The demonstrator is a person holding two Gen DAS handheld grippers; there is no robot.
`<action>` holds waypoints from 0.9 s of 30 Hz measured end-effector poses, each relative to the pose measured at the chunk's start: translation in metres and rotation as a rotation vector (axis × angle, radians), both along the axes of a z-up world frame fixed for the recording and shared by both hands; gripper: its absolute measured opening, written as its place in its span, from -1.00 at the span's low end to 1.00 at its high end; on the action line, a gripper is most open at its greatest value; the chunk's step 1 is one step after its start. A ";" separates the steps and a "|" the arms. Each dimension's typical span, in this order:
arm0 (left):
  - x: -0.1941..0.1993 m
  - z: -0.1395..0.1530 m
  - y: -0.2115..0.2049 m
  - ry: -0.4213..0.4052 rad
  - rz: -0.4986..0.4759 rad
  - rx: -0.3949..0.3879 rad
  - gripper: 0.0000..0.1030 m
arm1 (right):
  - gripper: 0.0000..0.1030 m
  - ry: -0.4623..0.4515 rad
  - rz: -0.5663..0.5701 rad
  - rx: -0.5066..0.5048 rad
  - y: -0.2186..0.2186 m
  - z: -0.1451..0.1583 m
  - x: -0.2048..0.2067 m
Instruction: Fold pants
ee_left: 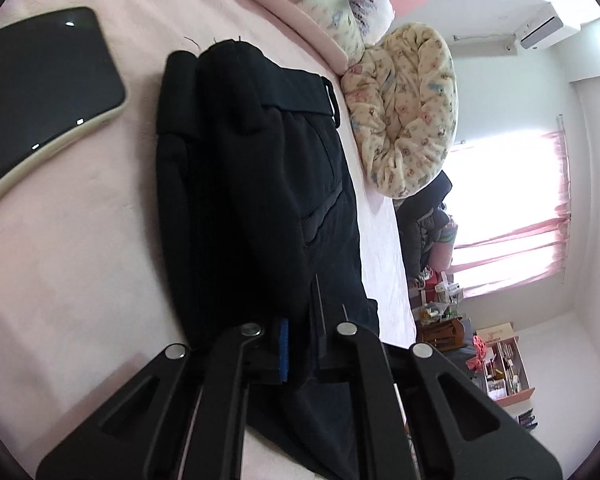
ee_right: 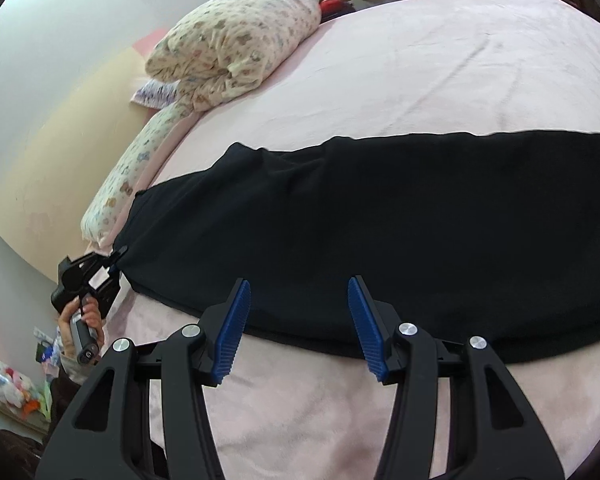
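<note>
Black pants (ee_right: 380,240) lie on the pink bed sheet (ee_right: 440,72), folded lengthwise into a long band. My left gripper (ee_left: 300,344) is shut on the pants' edge (ee_left: 260,200); its blue pad (ee_left: 284,348) shows against the cloth. In the right wrist view the left gripper (ee_right: 114,262) pinches the pants' left corner, held by a hand. My right gripper (ee_right: 298,320) is open with its blue pads (ee_right: 234,332) just above the pants' near edge, holding nothing.
A dark phone (ee_left: 40,92) lies on the sheet to the left of the pants. Patterned pillows (ee_right: 236,44) and a rolled quilt (ee_left: 408,108) lie along the bed's far side. A window (ee_left: 508,208) and shelves of clutter (ee_left: 496,360) stand beyond the bed.
</note>
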State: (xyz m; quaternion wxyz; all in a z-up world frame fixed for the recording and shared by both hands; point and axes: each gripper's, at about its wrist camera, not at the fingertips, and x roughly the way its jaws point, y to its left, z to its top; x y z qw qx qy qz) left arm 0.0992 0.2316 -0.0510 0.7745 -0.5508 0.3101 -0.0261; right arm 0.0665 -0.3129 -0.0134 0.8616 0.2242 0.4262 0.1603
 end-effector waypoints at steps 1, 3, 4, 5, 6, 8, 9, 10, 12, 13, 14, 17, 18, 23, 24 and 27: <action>-0.003 0.001 -0.001 -0.001 0.009 0.004 -0.87 | 0.04 -0.005 -0.006 0.001 -0.003 0.001 -0.003; -0.012 0.005 -0.004 -0.012 0.021 0.012 -0.87 | 0.04 -0.013 -0.009 0.001 -0.006 0.003 -0.007; -0.015 0.007 -0.005 -0.016 0.027 0.022 -0.87 | 0.04 -0.019 -0.010 0.004 -0.007 0.004 -0.009; -0.016 0.008 -0.006 -0.015 0.032 0.037 -0.87 | 0.04 -0.022 -0.011 0.005 -0.008 0.004 -0.010; -0.015 0.008 -0.007 -0.001 0.037 0.073 -0.87 | 0.04 -0.024 -0.013 0.004 -0.009 0.005 -0.011; -0.003 -0.004 -0.007 0.084 0.036 0.125 -0.76 | 0.04 -0.029 -0.028 -0.001 -0.012 0.005 -0.013; -0.002 -0.011 -0.006 0.101 0.041 0.105 -0.70 | 0.04 -0.032 -0.040 -0.004 -0.014 0.005 -0.013; -0.006 -0.016 -0.001 0.094 0.051 0.080 -0.68 | 0.04 -0.036 -0.053 -0.004 -0.015 0.004 -0.014; -0.014 -0.008 0.000 0.088 0.077 0.087 -0.60 | 0.04 -0.042 -0.080 0.002 -0.020 0.004 -0.014; -0.021 -0.001 0.001 0.081 0.107 0.124 -0.43 | 0.04 -0.044 -0.095 0.002 -0.022 0.004 -0.013; -0.029 0.008 0.001 0.070 0.145 0.174 -0.27 | 0.04 -0.047 -0.110 -0.010 -0.023 0.005 -0.011; -0.058 0.038 -0.001 -0.011 0.267 0.295 0.18 | 0.04 -0.080 -0.104 -0.052 -0.011 0.010 0.007; -0.062 0.045 -0.004 -0.046 0.273 0.324 0.25 | 0.04 -0.092 -0.087 -0.059 -0.001 0.012 0.017; -0.037 0.059 -0.038 -0.183 0.029 0.371 0.57 | 0.03 -0.080 0.035 -0.034 0.058 0.013 0.092; -0.027 0.057 -0.047 -0.176 -0.024 0.379 0.59 | 0.03 -0.059 0.049 -0.038 0.071 0.010 0.110; -0.007 0.049 -0.061 -0.120 -0.075 0.412 0.77 | 0.03 0.017 0.055 -0.022 0.090 -0.004 0.148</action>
